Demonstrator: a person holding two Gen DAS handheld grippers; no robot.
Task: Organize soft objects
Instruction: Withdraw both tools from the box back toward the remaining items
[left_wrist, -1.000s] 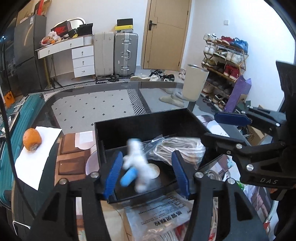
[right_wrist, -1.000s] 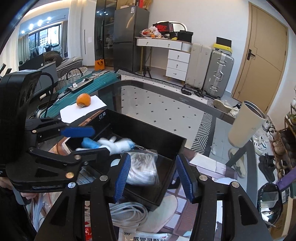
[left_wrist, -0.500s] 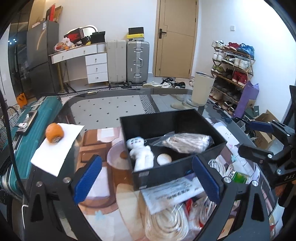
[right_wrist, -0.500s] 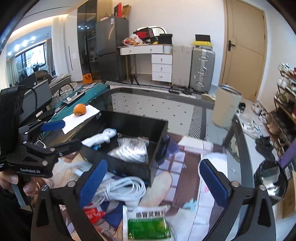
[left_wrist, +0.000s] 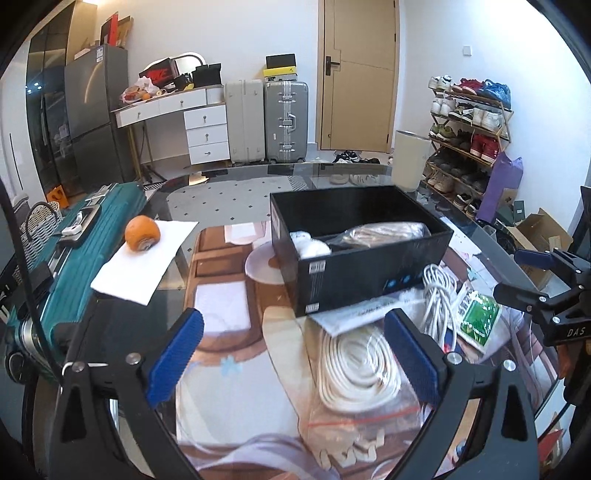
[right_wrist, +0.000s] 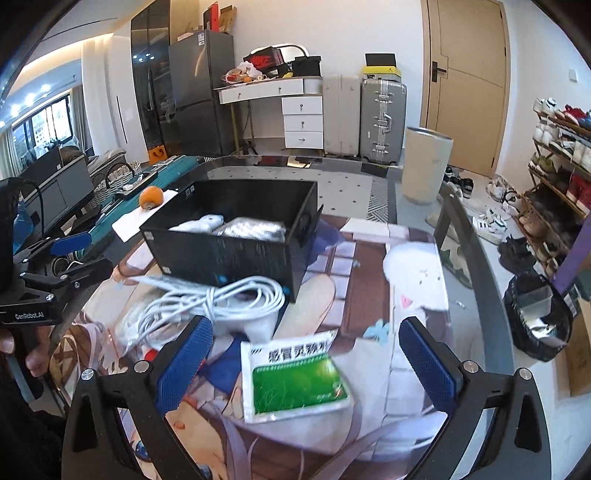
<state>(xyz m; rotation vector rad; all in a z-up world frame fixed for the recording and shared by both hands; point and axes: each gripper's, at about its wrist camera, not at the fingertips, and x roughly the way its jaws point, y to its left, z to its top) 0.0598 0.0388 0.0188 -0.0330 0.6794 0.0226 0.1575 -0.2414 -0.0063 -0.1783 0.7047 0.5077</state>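
Observation:
A black box (left_wrist: 373, 266) (right_wrist: 236, 254) stands on the glass table. In it lie a white plush toy (left_wrist: 308, 245) (right_wrist: 201, 223) and a clear bag of rope (left_wrist: 384, 232) (right_wrist: 255, 229). My left gripper (left_wrist: 293, 349) is open and empty, pulled back in front of the box over a bagged coil of white rope (left_wrist: 354, 363). My right gripper (right_wrist: 306, 350) is open and empty above a green and white packet (right_wrist: 295, 376) (left_wrist: 476, 319). A white cable bundle (right_wrist: 221, 299) (left_wrist: 436, 299) lies against the box front.
An orange (left_wrist: 142, 233) (right_wrist: 150, 197) sits on white paper (left_wrist: 144, 260) at the table's left. A teal suitcase (left_wrist: 74, 236) stands beside the table. A white plate (left_wrist: 262, 264) lies left of the box. A cream bin (right_wrist: 424, 166) and shoe rack (left_wrist: 469, 122) stand beyond.
The left gripper let go of the white plush toy into the box and opened wide. Both grippers drew back from the box toward the near table edge.

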